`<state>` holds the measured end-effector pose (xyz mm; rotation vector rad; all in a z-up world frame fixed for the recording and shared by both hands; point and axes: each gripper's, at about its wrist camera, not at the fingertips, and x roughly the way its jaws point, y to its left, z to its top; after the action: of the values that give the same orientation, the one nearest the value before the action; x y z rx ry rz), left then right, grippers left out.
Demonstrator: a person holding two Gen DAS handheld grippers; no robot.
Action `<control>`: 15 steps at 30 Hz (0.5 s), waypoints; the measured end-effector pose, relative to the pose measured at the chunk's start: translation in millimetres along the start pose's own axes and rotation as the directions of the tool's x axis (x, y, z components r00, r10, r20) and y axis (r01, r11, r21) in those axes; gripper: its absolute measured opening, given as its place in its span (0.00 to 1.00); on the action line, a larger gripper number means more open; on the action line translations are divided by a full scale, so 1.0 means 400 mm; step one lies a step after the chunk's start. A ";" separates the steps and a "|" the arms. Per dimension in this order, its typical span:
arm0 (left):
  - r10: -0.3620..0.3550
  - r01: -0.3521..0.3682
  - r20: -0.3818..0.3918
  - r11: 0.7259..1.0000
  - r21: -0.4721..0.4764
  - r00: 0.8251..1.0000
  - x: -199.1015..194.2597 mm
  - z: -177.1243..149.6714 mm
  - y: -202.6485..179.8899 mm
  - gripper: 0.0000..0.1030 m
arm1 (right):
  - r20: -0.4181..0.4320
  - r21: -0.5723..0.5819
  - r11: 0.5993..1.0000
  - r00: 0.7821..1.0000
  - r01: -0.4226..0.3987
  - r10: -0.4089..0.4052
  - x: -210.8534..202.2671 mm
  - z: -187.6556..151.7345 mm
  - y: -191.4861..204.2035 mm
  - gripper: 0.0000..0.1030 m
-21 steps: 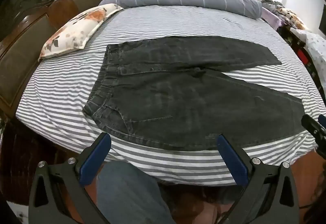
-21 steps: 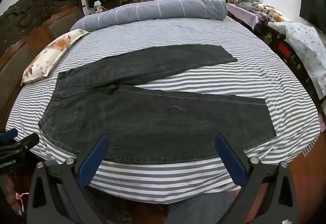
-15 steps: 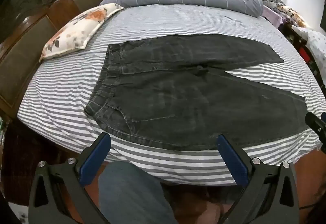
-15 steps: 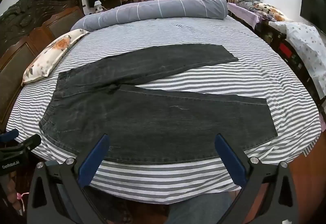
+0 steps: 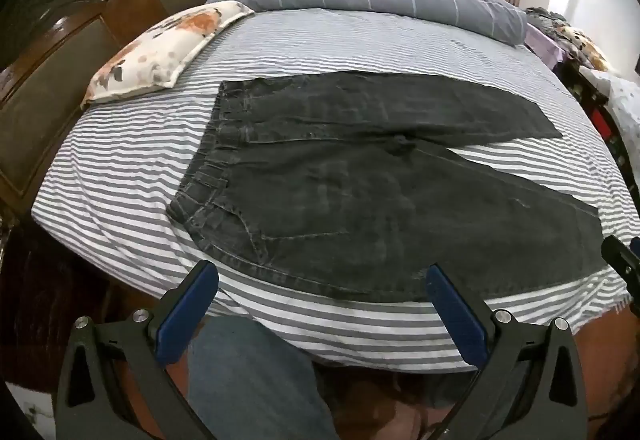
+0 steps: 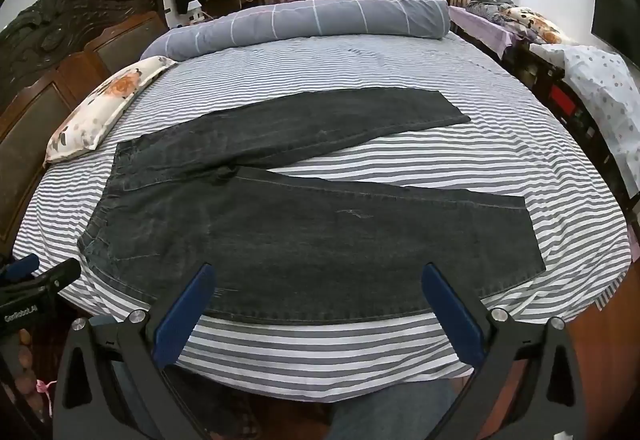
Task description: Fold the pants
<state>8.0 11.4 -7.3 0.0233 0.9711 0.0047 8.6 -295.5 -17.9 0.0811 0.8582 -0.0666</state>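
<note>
Pants (image 5: 360,191): flat, unfolded, legs splayed on the bed (image 5: 120,175), waistband toward the headboard. Left gripper (image 5: 320,304) and right gripper (image 6: 318,300): jaws apart, empty, at near edge, barely advanced since before; folding not started.

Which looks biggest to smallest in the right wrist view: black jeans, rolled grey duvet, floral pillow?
1. Flat-spread black denim jeans, by far the largest.
2. Rolled grey checked duvet across the far side of the bed.
3. Floral white-and-orange pillow, smallest.
The duvet lies farther from the camera, so its true size is likely understated.
</note>
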 end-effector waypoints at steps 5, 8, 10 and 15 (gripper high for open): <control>0.011 -0.011 0.002 1.000 -0.005 1.000 0.001 0.003 0.000 1.00 | -0.001 0.001 1.000 1.000 -0.009 0.009 -0.003 0.002 -0.012 0.99; 0.016 -0.016 0.004 1.000 -0.002 1.000 0.002 0.002 -0.002 1.00 | -0.002 0.000 1.000 1.000 -0.007 0.007 -0.003 0.003 -0.009 0.99; 0.015 -0.015 0.001 1.000 -0.004 1.000 0.003 0.002 -0.001 1.00 | -0.004 0.000 1.000 1.000 -0.009 0.009 -0.002 0.005 -0.011 0.99; 0.011 -0.011 -0.005 1.000 -0.004 1.000 0.006 0.004 0.001 1.00 | -0.010 0.002 1.000 1.000 -0.004 0.004 0.001 0.010 -0.006 0.99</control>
<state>10.6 11.9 -8.4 0.0252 0.9755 0.0172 11.6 -298.4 -15.8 0.0854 0.8682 -0.0638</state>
